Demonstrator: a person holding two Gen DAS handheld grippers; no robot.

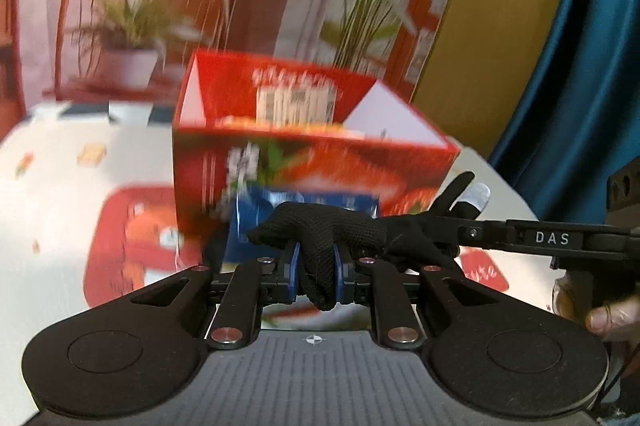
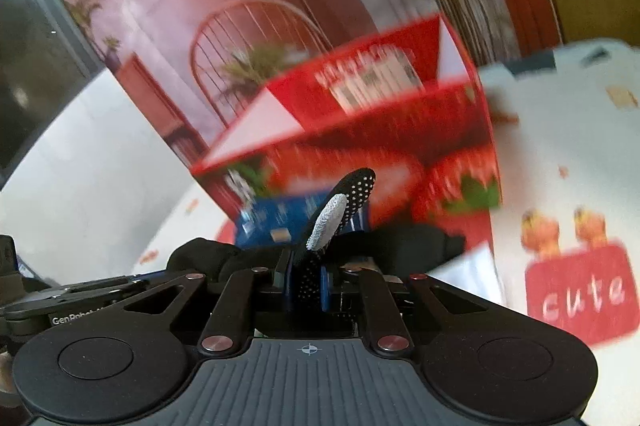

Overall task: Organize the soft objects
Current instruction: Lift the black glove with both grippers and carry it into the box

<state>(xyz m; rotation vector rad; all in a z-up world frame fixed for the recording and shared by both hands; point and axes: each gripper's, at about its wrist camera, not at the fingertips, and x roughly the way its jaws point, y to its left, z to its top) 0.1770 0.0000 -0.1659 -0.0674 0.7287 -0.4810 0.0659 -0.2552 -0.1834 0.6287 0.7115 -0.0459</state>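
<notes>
A black knit glove point(image 1: 320, 238) with a grey fingertip is held between both grippers, just in front of an open red strawberry box point(image 1: 308, 145). My left gripper point(image 1: 316, 266) is shut on the glove's cuff end. My right gripper point(image 2: 306, 282) is shut on the glove's dotted finger end point(image 2: 344, 209). The glove stretches between them in the air. The red box point(image 2: 360, 129) stands open-topped on the table, its inside mostly hidden. The other gripper's arm point(image 1: 552, 240) shows at the right of the left wrist view.
A white tablecloth point(image 1: 80, 165) with red cartoon prints covers the table. A backdrop with a chair and plants point(image 1: 132, 25) stands behind the box. A blue curtain point(image 1: 580, 65) hangs on the right. The tablecloth's "cute" print point(image 2: 584, 294) lies to the right.
</notes>
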